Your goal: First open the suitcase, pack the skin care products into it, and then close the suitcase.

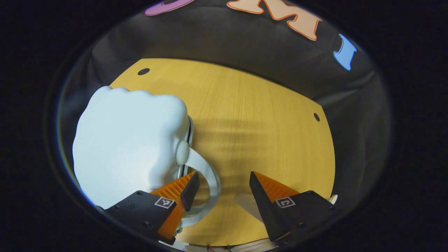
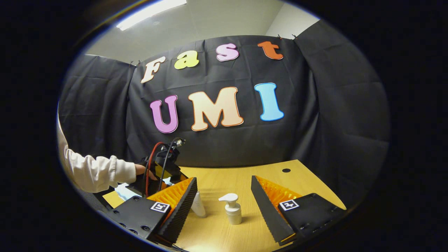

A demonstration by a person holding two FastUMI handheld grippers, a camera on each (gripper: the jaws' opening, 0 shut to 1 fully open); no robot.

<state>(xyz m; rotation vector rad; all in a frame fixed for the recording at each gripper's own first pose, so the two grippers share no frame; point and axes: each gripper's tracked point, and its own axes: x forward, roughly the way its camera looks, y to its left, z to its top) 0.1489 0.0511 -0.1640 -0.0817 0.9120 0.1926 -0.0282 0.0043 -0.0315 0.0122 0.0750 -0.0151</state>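
In the left gripper view a pale blue suitcase (image 1: 129, 147) lies shut on the wooden table (image 1: 259, 115), at the left. Its curved handle (image 1: 210, 175) sticks out toward the middle. My left gripper (image 1: 224, 182) is open, with its left fingertip (image 1: 191, 185) against the handle's loop and its right finger over bare table. In the right gripper view my right gripper (image 2: 224, 192) hangs open above the table. A white pump bottle (image 2: 232, 209) stands beyond it, between the fingers. A white tube (image 2: 198, 204) stands partly hidden behind the left finger.
In the right gripper view a hand in a white sleeve (image 2: 98, 171) holds the other gripper (image 2: 162, 168) at the left, over a pale corner of the suitcase (image 2: 124, 191). The table's far edge (image 2: 245, 165) meets the black cloth wall. A pale object (image 1: 245, 206) peeks out by my left gripper's right finger.
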